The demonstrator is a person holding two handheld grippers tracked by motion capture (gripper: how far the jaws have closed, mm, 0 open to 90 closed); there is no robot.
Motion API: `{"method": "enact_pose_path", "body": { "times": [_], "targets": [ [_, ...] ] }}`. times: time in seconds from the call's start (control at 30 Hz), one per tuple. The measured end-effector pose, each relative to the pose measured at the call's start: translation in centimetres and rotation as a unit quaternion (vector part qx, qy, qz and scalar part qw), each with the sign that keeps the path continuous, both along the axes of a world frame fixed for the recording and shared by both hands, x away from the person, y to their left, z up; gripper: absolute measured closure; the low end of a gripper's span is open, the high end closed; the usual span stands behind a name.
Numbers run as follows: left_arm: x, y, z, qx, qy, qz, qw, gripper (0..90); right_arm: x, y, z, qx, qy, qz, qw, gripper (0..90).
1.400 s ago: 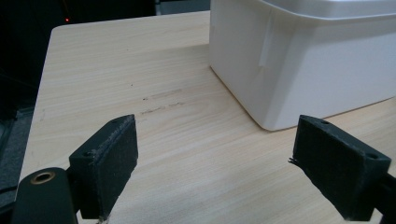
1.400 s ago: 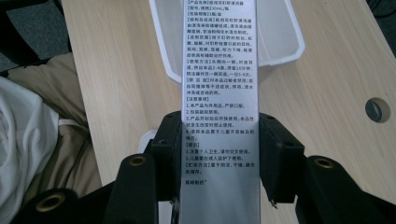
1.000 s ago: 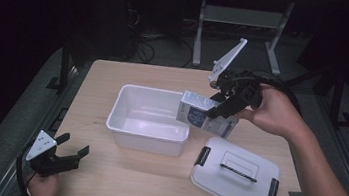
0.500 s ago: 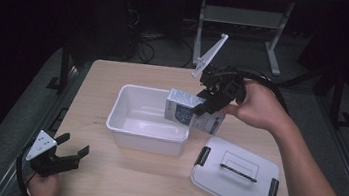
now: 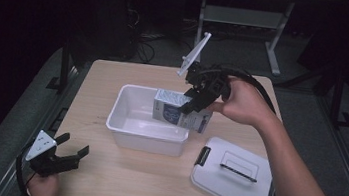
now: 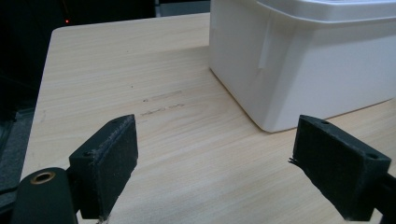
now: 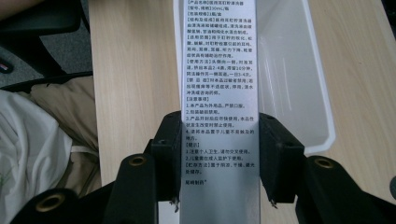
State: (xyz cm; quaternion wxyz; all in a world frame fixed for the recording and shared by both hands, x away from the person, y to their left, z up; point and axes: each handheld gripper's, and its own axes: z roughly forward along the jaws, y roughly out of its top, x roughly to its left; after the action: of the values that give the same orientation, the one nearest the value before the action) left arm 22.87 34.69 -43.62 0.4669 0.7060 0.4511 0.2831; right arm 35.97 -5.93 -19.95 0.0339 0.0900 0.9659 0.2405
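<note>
High view: the right hand-held gripper [image 5: 192,106] pinches a blue-and-white box [image 5: 181,111] and holds it over the right end of the open white tub [image 5: 125,117], which stands at the middle of the wooden desk [image 5: 99,76]. The box hangs above the tub's right rim, partly over the inside. The tub's white lid [image 5: 233,178], with dark latches and a handle, lies flat on the desk to the near right of the tub, apart from it. The left hand-held gripper [image 5: 75,154] rests at the near left corner of the desk, well apart from the tub, jaws spread and holding nothing.

Right gripper view: both black jaws press against the narrow printed side of the box [image 7: 218,93], with the tub [image 7: 299,93] beneath.

Left gripper view: the spread jaws frame bare desk [image 6: 140,84], with the tub's outer wall [image 6: 317,70] ahead at the right.
</note>
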Motion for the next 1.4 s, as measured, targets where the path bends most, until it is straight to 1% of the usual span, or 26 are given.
{"method": "enact_pose_path", "body": {
  "times": [0.17,0.37,0.73,0.9,0.93,1.27,1.3,1.4],
  "targets": [
    [0.0,0.1,0.0,-0.001,-0.001,0.001,1.0,13.3,0.3,0.9,-0.4,-0.003,0.001,0.006,1.0,55.3],
    [0.0,0.1,0.0,0.002,0.0,-0.002,1.0,13.3,0.8,1.7,-0.9,0.002,0.005,0.012,0.9999,55.3],
    [0.0,0.1,0.0,0.0,0.0,-0.001,1.0,13.3,1.4,2.8,-1.5,0.005,0.011,0.018,0.9998,55.3],
    [0.0,0.1,0.0,0.002,0.001,-0.003,1.0,13.3,1.5,3.4,-1.7,-0.001,0.011,0.019,0.9998,55.3],
    [0.0,0.1,0.0,0.003,0.001,-0.003,1.0,13.3,1.6,3.5,-1.8,-0.001,0.01,0.022,0.9997,55.3],
    [0.1,0.1,-0.1,-0.001,0.001,-0.001,1.0,13.3,1.8,4.0,-2.2,0.001,0.016,0.02,0.9997,55.3],
    [0.1,0.1,-0.1,-0.001,0.001,-0.001,1.0,13.3,1.9,4.1,-2.3,0.003,0.015,0.024,0.9996,55.3],
    [0.0,0.1,0.0,-0.002,0.0,0.0,1.0,13.3,1.9,4.3,-2.4,0.001,0.017,0.023,0.9996,55.2]
  ]
}}
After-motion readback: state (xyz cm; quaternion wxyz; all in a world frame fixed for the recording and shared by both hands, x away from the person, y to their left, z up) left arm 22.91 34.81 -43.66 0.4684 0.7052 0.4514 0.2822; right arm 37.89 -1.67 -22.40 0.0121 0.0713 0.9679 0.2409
